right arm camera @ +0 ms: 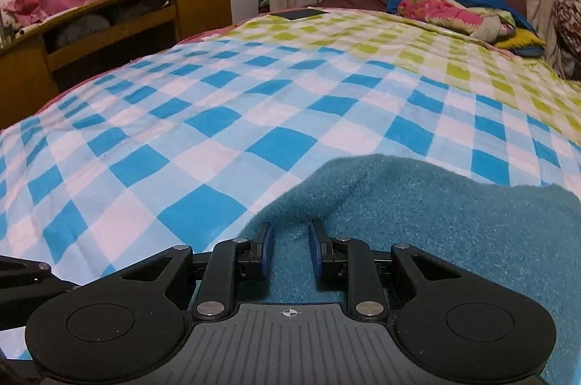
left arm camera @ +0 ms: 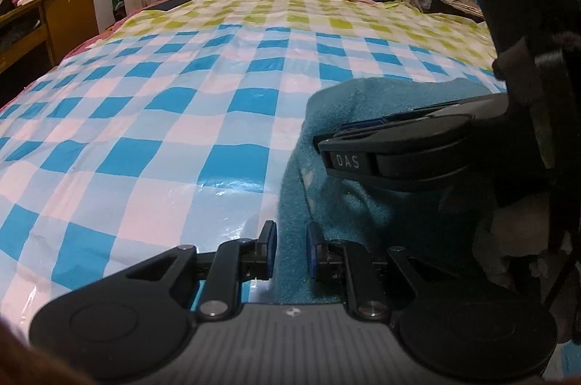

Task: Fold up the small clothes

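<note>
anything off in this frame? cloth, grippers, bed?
Nothing damaged or spilled. The fuzzy teal cloth lies rumpled, with a raised hump, on the blue-and-white checked plastic bed cover, not flat. Both the left gripper and right gripper show a gap between their pads, over the cloth's near edge.

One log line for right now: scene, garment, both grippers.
scene: checked bed cover | garment: teal fleece cloth bunched at near edge | left gripper: open at its edge | right gripper: open over it

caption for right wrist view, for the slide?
Right claw, jaws slightly apart over the teal fleece garment on a blue-and-green checked bed cover; no grip visible.
</note>
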`<action>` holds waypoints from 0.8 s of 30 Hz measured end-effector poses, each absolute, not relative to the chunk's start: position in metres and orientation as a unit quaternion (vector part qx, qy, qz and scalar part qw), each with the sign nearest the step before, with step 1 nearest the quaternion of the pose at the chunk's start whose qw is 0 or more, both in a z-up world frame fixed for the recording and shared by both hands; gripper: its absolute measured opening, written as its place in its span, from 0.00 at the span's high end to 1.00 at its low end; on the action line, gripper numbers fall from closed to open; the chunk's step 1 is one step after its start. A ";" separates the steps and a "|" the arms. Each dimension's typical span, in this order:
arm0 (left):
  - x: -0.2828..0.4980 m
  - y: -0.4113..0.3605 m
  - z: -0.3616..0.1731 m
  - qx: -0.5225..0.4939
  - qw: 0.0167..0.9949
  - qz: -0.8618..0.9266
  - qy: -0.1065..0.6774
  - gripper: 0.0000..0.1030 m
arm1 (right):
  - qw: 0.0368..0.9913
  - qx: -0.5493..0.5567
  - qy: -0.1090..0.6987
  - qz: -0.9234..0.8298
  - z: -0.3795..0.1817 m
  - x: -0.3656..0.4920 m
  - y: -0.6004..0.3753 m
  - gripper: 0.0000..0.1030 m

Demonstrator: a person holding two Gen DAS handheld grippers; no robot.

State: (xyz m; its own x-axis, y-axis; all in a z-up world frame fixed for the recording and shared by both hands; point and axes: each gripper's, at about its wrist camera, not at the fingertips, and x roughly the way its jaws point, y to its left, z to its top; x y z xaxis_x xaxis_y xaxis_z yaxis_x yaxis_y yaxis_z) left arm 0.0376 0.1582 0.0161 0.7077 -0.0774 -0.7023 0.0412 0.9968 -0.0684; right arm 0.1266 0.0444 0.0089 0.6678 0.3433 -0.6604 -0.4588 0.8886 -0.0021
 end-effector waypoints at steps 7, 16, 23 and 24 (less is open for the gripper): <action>0.028 0.155 0.024 -0.028 0.925 -0.029 0.378 0.70 | 0.911 -0.080 0.339 0.221 0.032 0.116 0.033 0.78; 0.011 0.150 0.039 -0.017 0.927 -0.012 0.373 0.63 | 0.921 -0.051 0.320 0.215 0.067 0.073 0.000 0.77; -0.010 0.144 0.050 -0.006 0.931 0.002 0.366 0.54 | 0.924 -0.040 0.323 0.203 0.080 0.025 -0.029 0.70; -0.013 0.143 0.050 -0.005 0.931 0.003 0.366 0.52 | 0.924 -0.038 0.323 0.199 0.080 0.018 -0.032 0.69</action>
